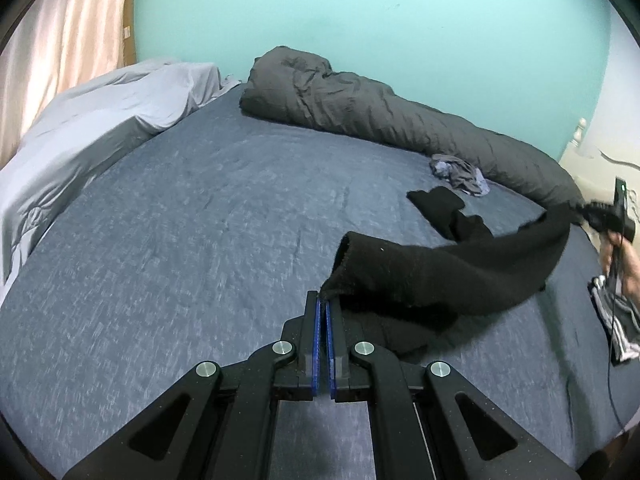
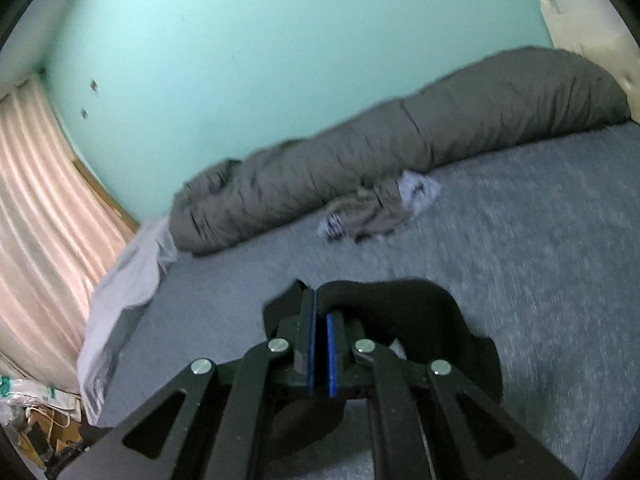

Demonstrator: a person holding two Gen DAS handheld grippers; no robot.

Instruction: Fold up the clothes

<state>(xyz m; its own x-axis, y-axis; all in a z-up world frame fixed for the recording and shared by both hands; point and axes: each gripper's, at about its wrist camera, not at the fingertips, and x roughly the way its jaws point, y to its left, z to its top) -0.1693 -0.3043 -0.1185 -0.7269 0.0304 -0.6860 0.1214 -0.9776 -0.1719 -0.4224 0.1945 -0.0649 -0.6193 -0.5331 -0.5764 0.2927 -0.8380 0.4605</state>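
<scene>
Black knit garment [image 1: 440,276] hangs stretched between my tongs — left gripper [image 1: 323,304] pinches one corner at its tips, right gripper [image 2: 321,312] is clamped on the other end. Ahead of both lies bare blue bedsheet [image 1: 200,208] — rolled grey duvet [image 1: 380,120] lines the far edge.

Wide bare bed sheet [image 1: 192,216] centre-left, rolled duvet [image 1: 380,116] along far edge, crumpled clothes [image 1: 460,174] beside it

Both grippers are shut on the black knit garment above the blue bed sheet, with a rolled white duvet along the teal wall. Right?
Not quite: the rolled duvet is dark grey, as both wrist views show. The left gripper and right gripper do clamp the black knit garment above the blue bed sheet.
</scene>
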